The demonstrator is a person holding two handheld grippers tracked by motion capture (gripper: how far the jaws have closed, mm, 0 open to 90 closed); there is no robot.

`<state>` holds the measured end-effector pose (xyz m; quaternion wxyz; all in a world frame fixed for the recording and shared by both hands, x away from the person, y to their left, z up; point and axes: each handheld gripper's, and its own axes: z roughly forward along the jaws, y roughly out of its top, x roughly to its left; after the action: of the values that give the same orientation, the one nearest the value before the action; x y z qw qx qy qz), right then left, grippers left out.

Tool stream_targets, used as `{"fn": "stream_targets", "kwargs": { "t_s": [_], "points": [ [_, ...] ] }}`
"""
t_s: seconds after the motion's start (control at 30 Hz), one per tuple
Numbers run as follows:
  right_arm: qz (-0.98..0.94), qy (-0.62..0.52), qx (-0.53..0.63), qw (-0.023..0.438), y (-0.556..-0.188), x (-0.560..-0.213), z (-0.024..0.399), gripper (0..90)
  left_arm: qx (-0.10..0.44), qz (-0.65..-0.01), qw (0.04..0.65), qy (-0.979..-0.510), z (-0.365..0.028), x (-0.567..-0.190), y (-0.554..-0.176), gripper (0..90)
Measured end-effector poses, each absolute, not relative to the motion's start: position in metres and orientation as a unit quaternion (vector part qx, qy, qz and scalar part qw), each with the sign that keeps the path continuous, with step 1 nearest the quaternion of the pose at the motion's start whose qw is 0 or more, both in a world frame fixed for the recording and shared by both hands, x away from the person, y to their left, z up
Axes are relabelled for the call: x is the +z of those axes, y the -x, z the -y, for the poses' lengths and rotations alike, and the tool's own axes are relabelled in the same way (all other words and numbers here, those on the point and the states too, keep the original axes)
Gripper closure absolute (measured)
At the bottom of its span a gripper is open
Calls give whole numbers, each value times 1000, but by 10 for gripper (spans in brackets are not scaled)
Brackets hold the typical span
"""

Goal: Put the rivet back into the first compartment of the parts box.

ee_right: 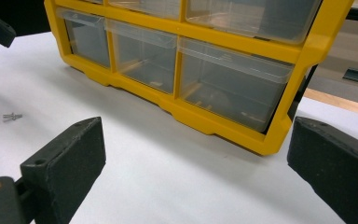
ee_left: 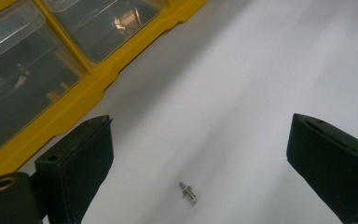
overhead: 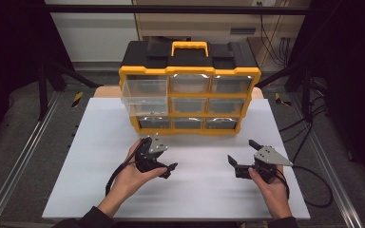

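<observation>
Your left gripper (ee_left: pixel 200 154) is wide open, the small screw (ee_left: pixel 187 192) lying on the white table (ee_left: pixel 261 70) btwn the jaws, nearer the left one. Centre over it, drop straight, close slow. Right gripper (ee_right: pixel 196 163) hangs wide too, facing the yellow organizer (ee_right: pixel 223 123); pulled-out drawer (overhead: pixel 145 92) is prob. the target.

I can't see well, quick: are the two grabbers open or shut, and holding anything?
Left gripper: open, holding nothing, jaws either side of a small screw on the table.
Right gripper: open, holding nothing.
</observation>
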<state>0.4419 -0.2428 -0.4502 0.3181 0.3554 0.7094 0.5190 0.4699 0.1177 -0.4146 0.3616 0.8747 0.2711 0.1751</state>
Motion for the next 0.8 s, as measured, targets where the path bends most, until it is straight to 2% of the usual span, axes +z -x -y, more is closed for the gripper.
{"fn": "stream_targets", "kwargs": {
  "t_s": [0.4, 0.6, 0.8],
  "points": [
    [-709, -356, 519, 318, -442, -450, 243, 43, 164, -269, 321, -893, -122, -420, -475, 77],
    [-710, -355, 519, 319, -442, -450, 243, 43, 155, -275, 321, -893, -122, -425, -476, 72],
    [-710, -356, 519, 317, -442, -450, 242, 43, 151, -289, 322, -889, -121, -427, -477, 156]
  ]
}}
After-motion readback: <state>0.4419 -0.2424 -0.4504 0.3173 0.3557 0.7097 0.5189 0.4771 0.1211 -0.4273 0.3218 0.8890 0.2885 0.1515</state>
